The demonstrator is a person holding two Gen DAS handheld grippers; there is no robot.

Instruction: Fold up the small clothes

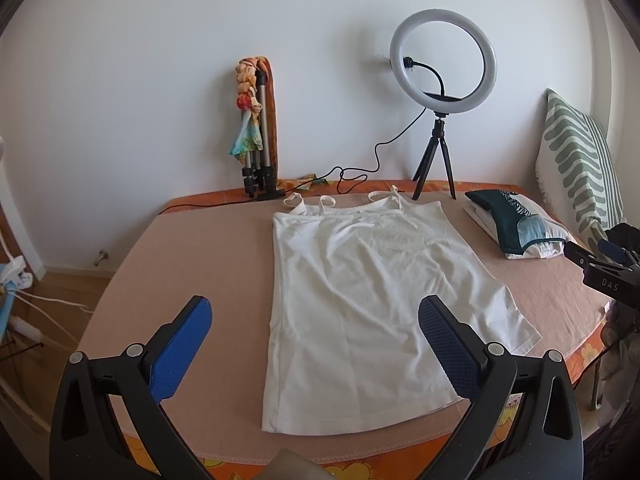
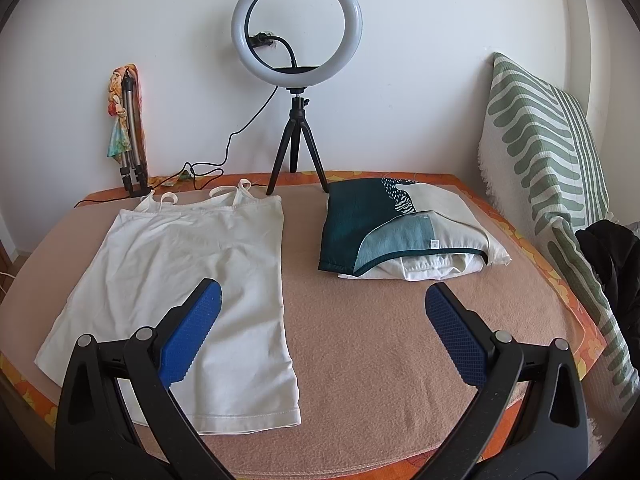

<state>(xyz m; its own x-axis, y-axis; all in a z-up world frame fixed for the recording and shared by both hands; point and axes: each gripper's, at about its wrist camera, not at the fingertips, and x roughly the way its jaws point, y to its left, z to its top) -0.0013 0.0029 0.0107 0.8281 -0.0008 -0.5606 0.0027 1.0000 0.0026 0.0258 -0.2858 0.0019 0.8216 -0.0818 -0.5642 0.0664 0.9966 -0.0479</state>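
Observation:
A white strappy top (image 1: 360,300) lies spread flat on the pink blanket (image 1: 180,280), straps toward the wall, hem toward me. It also shows in the right wrist view (image 2: 180,280) at the left. My left gripper (image 1: 316,312) is open and empty, held above the top's lower half. My right gripper (image 2: 324,300) is open and empty, above the bare blanket (image 2: 380,340) just right of the top; its left finger (image 2: 192,328) overlaps the top's right side. The right gripper's body (image 1: 608,268) shows at the right edge of the left wrist view.
A folded pile of clothes, dark green and white (image 2: 400,232), lies at the back right. A ring light on a small tripod (image 2: 298,68) stands at the wall with its cable (image 1: 360,172). A folded tripod with scarves (image 1: 256,128) leans at the back left. A striped cushion (image 2: 552,160) stands right.

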